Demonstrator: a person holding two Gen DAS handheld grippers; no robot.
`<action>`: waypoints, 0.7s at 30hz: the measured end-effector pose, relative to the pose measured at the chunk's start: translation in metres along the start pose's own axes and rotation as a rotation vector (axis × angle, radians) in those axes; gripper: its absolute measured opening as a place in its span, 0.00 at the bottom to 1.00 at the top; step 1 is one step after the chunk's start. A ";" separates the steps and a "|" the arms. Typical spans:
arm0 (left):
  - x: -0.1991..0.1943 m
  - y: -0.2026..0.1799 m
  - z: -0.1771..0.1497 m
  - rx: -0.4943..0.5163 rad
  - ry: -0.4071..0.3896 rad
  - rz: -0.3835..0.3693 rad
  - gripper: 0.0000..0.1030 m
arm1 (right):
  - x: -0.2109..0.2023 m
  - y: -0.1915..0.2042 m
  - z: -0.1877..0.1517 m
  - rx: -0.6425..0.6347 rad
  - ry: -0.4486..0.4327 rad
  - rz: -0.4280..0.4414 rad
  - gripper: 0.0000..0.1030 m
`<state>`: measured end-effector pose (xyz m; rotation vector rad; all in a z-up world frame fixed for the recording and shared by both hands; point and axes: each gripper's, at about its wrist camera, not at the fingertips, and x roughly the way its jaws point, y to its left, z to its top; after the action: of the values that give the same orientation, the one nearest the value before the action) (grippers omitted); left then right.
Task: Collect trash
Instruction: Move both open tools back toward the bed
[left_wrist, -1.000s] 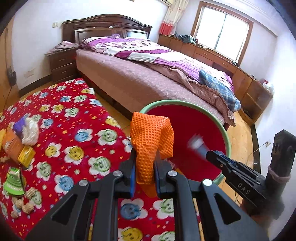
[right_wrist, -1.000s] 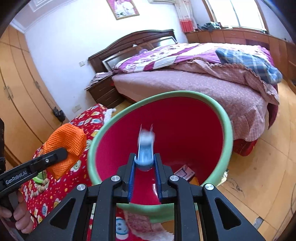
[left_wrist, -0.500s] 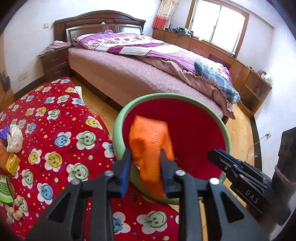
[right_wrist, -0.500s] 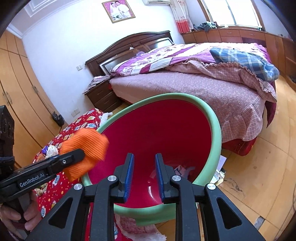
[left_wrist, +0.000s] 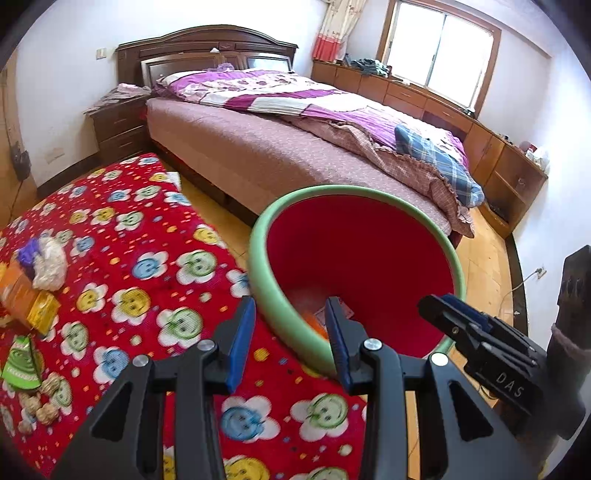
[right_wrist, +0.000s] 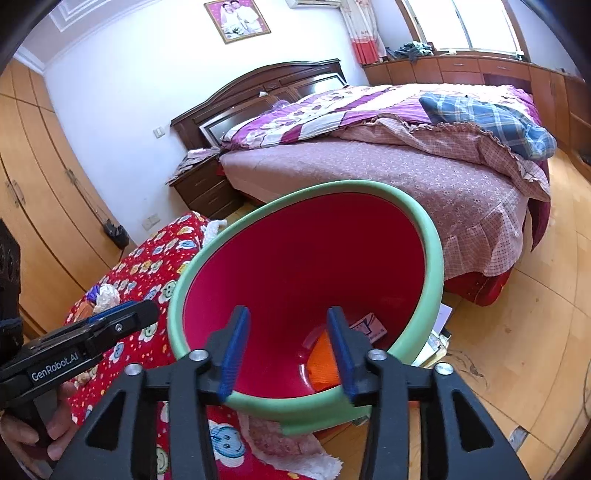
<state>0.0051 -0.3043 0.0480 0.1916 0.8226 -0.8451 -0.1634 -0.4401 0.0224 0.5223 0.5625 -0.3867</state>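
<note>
Orange cloth lies in the bin below your right gripper; your grippers, left included, are opening, empty, aimed there for dropping.

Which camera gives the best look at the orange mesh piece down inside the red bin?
The right wrist view. There the orange mesh piece lies on the floor of the red bin, a broad patch showing beside one finger of the right gripper. The left wrist view shows only a sliver behind the bin's green rim.
</note>
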 end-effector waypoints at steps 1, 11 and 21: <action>-0.004 0.004 -0.002 -0.011 -0.001 0.006 0.39 | -0.001 0.002 0.000 0.000 0.001 0.000 0.47; -0.037 0.034 -0.017 -0.069 -0.037 0.087 0.56 | -0.005 0.022 -0.005 -0.022 0.017 0.021 0.62; -0.069 0.071 -0.027 -0.155 -0.060 0.172 0.63 | -0.013 0.056 -0.009 -0.082 0.018 0.062 0.71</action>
<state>0.0149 -0.2043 0.0674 0.0980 0.7998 -0.6204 -0.1501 -0.3876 0.0434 0.4642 0.5759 -0.2988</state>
